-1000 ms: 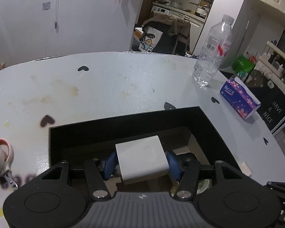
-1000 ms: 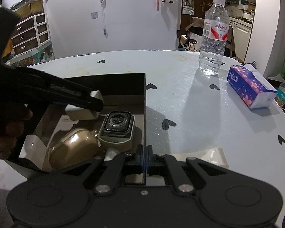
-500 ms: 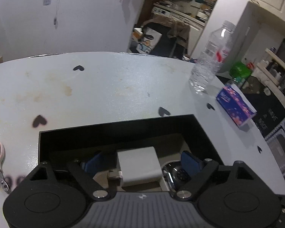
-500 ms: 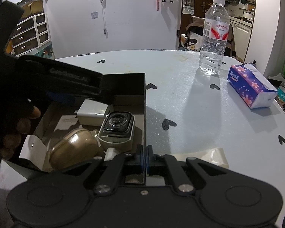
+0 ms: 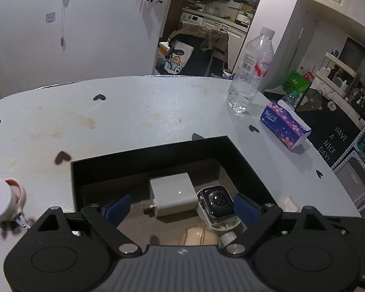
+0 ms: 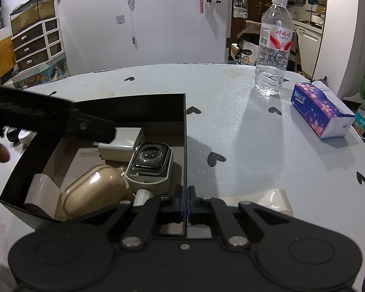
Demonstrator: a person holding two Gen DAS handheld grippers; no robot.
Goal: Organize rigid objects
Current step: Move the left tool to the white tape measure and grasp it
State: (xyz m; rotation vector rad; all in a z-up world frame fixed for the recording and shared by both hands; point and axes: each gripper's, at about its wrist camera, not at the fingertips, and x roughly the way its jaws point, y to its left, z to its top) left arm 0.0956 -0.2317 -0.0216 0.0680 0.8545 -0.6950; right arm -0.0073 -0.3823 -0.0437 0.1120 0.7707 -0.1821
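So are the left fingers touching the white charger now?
Apart. The left wrist view shows the left gripper open, with box floor visible between each blue finger and the white charger.

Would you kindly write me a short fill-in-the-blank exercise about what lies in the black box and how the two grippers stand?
1. The white charger lies inside the black ____.
2. The left gripper is ____, gripping nothing.
3. The right gripper is shut on the box's ____.
4. Beside the charger sits a watch in a ____ case.

Missing words: box; open; wall; white
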